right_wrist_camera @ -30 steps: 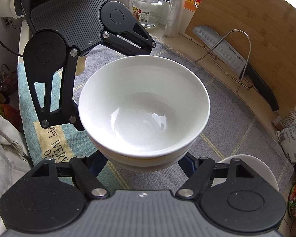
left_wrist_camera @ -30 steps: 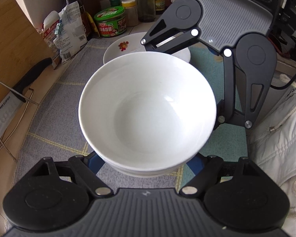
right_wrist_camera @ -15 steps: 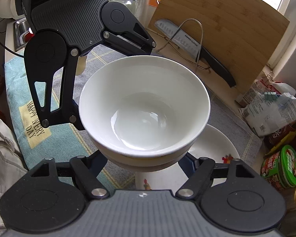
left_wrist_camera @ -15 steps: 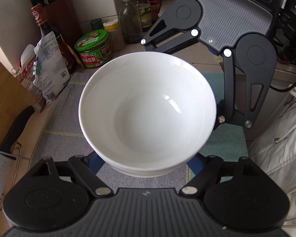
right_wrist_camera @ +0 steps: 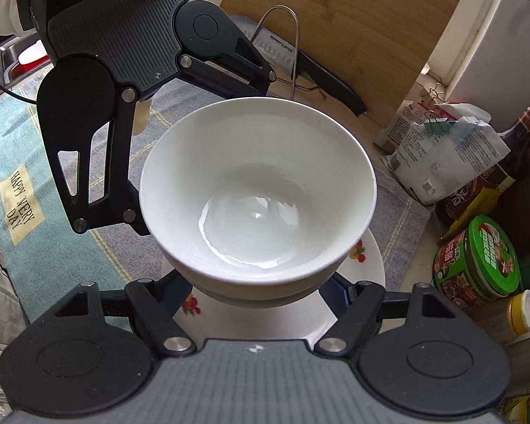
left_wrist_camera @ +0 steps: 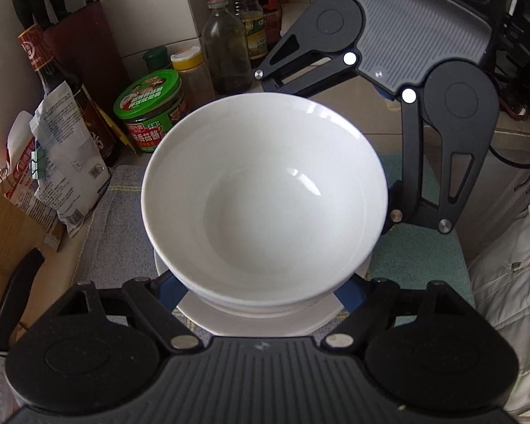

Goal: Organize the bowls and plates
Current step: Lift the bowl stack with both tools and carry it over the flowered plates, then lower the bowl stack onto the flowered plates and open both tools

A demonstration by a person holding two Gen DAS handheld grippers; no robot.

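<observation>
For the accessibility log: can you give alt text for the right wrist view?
Stacked white bowls held from two sides by the right tongs and left tongs, above a fruit-patterned white plate on a grey mat. Behind stand a wooden cutting board and a knife.

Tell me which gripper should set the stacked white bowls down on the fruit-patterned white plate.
Neither alone: the left gripper and right gripper both clamp the white bowl stack from opposite sides, over the white fruit-patterned plate. Lower together.
</observation>
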